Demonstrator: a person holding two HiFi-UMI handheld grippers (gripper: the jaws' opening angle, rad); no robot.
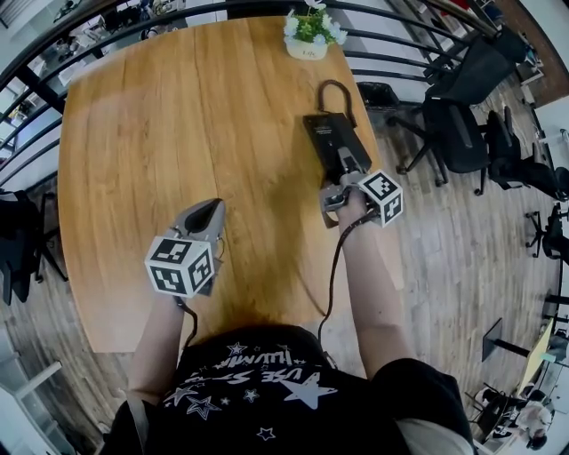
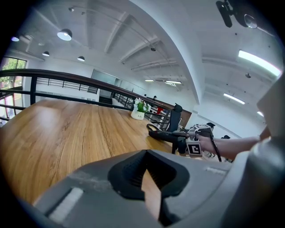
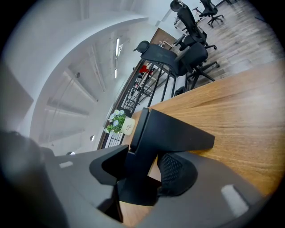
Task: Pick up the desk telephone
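Head view is mostly one big wooden table (image 1: pixel 133 160) with a dark railing (image 1: pixel 133 22) curving round its far edge and black office chairs (image 1: pixel 462 124) on the floor off to the right. The desk telephone (image 1: pixel 331 140) is over on the table's right side, close to that edge, lying lengthwise between the flower pot (image 1: pixel 308 49) at the far end and the right tool (image 1: pixel 347 173). A black cord loop (image 1: pixel 336 89) sticks out of its far end.

Right tool is pinching the phone's near end. In the right gripper view the black body (image 3: pixel 171 131) sits right between the jaws with both pads (image 3: pixel 176 173) against it. Can't really tell if it's off the wood yet.

Left tool (image 1: pixel 209 213) hangs over bare table nearer the middle, well apart from the phone. Its jaws are pressed together at the tips with nothing in them, just a sliver of wood showing behind in the left gripper view.
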